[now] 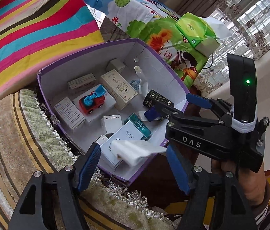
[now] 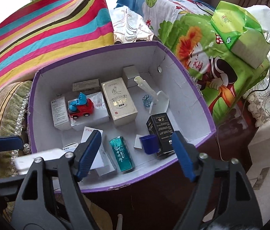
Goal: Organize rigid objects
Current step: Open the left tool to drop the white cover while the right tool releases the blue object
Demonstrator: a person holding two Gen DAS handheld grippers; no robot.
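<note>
A purple box (image 1: 89, 50) (image 2: 96, 48) with a white inside holds several small cartons, a red and blue toy car (image 1: 91, 102) (image 2: 80, 106), a teal carton (image 2: 121, 153), a black carton (image 2: 160, 132) and a small blue cup (image 2: 149, 143). My left gripper (image 1: 133, 166) is open over the box's near corner. A blurred white block (image 1: 133, 151) (image 2: 39, 159) sits between its fingers, touching neither pad. My right gripper (image 2: 136, 155) is open above the near right part of the box. The black carton and blue cup lie below and between its fingers.
A striped cushion (image 1: 29, 28) and a cartoon-print cloth (image 1: 144, 19) stand behind the box. A green tissue pack (image 2: 236, 32) rests on the cloth. A fringed sofa arm (image 1: 20, 134) borders the box on the left. The box rests on a dark table (image 2: 154, 201). A hand (image 1: 250, 182) holds the right tool.
</note>
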